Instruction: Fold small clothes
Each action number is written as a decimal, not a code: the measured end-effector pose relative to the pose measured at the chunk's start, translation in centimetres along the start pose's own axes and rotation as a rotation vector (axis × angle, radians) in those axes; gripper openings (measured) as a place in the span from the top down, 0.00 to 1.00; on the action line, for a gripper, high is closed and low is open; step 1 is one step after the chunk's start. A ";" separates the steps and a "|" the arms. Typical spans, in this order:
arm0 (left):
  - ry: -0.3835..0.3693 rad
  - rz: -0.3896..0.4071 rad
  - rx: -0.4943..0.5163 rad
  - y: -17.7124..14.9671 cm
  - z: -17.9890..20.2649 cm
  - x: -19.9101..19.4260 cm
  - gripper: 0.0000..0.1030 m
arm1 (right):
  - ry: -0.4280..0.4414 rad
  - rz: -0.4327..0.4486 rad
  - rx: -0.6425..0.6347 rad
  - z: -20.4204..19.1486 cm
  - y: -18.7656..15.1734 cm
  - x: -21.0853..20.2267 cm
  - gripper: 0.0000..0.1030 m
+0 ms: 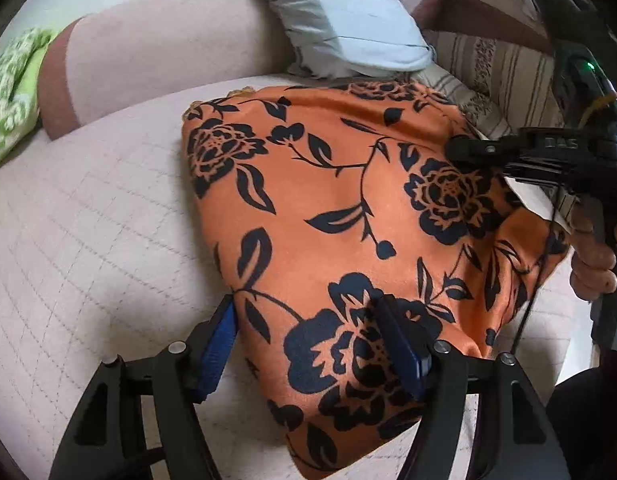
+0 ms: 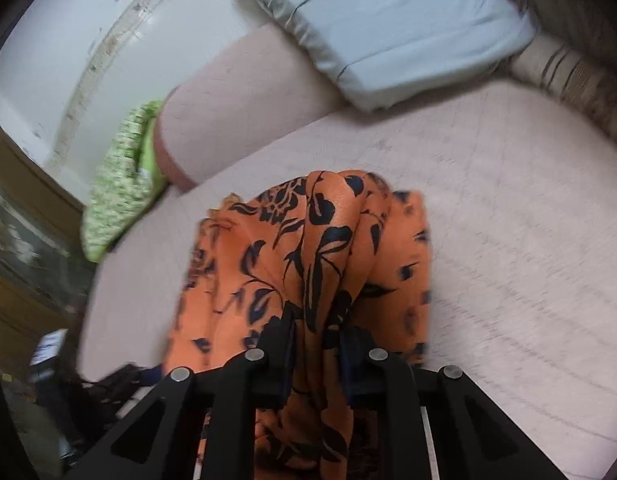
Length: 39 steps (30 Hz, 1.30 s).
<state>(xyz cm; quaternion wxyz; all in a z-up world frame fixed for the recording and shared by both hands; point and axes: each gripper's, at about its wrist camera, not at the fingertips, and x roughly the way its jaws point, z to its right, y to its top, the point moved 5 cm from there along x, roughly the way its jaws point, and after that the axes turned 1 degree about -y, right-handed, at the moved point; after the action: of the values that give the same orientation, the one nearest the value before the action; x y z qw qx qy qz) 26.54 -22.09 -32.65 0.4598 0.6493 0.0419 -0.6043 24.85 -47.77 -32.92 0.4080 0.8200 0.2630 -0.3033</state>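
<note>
An orange cloth with black flowers (image 1: 340, 208) lies spread on the pale quilted sofa seat (image 1: 88, 240). My left gripper (image 1: 308, 344) is open at the cloth's near edge. One blue pad (image 1: 218, 348) sits just off the cloth's left border and the other finger (image 1: 400, 344) rests over the print. My right gripper (image 2: 316, 340) is shut on a bunched fold of the same cloth (image 2: 328, 240), lifting it into a ridge. In the left wrist view the right gripper (image 1: 462, 148) reaches in over the cloth's far right side, with a hand (image 1: 592, 260) on its handle.
A light blue pillow (image 1: 348, 20) leans on the sofa back. A green patterned cushion (image 1: 12, 92) lies beyond the armrest (image 1: 168, 52) at the left. A striped cushion (image 1: 508, 76) sits at the right. The pale seat (image 2: 508, 220) extends right of the cloth.
</note>
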 end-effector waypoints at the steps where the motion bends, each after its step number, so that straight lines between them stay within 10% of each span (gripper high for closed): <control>1: 0.003 -0.009 -0.006 0.1 0.1 0.3 0.28 | -0.039 -0.016 -0.011 0.5 -0.3 0.7 0.82; 7: -0.052 -0.042 -0.107 0.5 -1.6 0.4 0.26 | 0.023 -0.147 0.221 5.2 -1.0 2.4 0.50; 12: -0.027 0.036 -0.115 1.8 -2.3 -2.1 0.26 | 0.079 0.004 0.202 4.8 0.1 -3.3 0.48; 19: 0.100 0.015 -0.110 1.1 -3.7 -2.4 0.26 | 0.140 -0.052 -0.101 -3.7 -5.2 -5.7 0.71; 25: 0.139 -0.022 -0.074 -0.2 -3.8 -1.5 0.25 | -0.081 -0.282 -0.211 -2.2 -10.9 -0.9 0.80; 33: 0.116 -0.010 -0.086 -0.3 -3.7 -1.8 0.25 | -0.038 -0.315 -0.164 -1.3 -9.0 -2.2 0.80; 39: 0.077 0.032 -0.064 -0.3 -2.9 -4.0 0.25 | -0.010 -0.142 -0.062 -1.5 -1.7 -1.9 0.77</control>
<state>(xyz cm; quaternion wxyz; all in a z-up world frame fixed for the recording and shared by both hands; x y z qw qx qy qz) 27.47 -18.04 -29.99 0.4880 0.6574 0.0687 -0.5700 22.85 -46.00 -31.75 0.4121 0.7846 0.3280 -0.3270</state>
